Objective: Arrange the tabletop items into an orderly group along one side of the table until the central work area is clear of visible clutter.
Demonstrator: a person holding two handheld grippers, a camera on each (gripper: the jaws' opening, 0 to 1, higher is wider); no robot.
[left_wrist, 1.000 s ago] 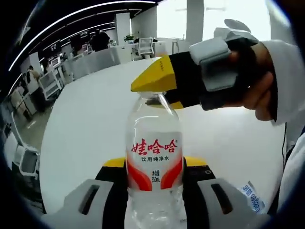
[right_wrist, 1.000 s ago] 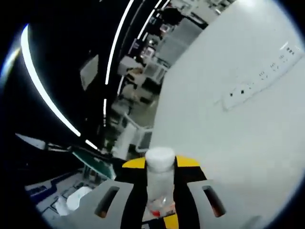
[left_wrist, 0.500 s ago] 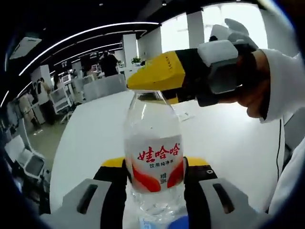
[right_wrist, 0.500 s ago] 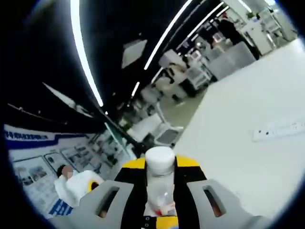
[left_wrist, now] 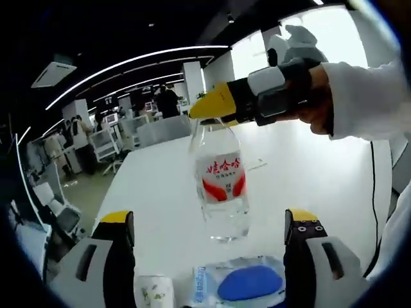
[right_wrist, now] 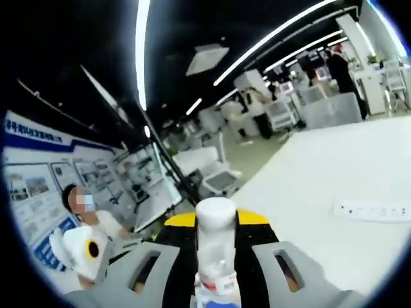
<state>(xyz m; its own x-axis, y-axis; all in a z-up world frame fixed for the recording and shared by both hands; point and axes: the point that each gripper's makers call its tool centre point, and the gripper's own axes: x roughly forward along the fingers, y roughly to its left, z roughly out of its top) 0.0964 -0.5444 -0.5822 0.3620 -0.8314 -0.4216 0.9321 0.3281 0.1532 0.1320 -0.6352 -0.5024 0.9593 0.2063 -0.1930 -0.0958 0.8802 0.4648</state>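
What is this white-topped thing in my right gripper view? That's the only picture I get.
Observer: A clear water bottle with a red-and-white label. The left gripper view shows the right gripper holding its neck.
Operator: Is it standing on the table?
Observer: No, it hangs in the air above the white table.
Operator: Is the other gripper holding it too?
Observer: No, the left gripper is open, jaws wide apart either side.
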